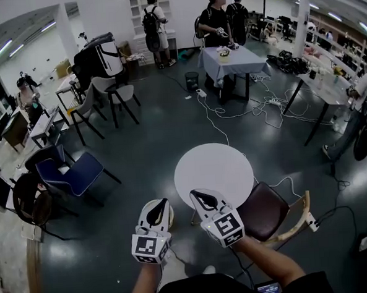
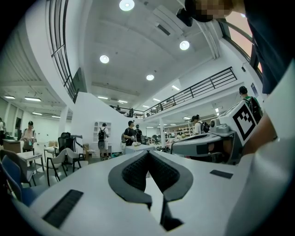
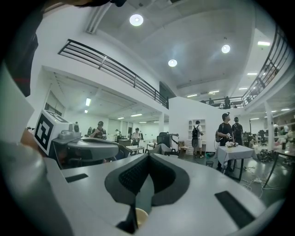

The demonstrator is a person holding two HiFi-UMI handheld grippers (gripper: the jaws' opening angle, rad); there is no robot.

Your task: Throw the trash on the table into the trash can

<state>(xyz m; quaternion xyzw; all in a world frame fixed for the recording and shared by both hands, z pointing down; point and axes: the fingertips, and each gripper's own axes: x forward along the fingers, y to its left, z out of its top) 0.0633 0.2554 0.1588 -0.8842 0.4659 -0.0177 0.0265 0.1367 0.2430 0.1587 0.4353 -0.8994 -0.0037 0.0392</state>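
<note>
left tool (image 1: pixel 160 205), right tool (image 1: pixel 199 195) — closed (near table (image 1: pixel 213 172))

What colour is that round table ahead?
The round table is plain white, clearest in the head view.

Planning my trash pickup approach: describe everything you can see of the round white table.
The round white table has a smooth, plain top that looks level and stands on the dark floor just ahead of the left gripper and right gripper. The head view shows nothing lying on it. Its base is mostly hidden under the top. A brown chair sits at its near right edge; contact is unclear.
</note>
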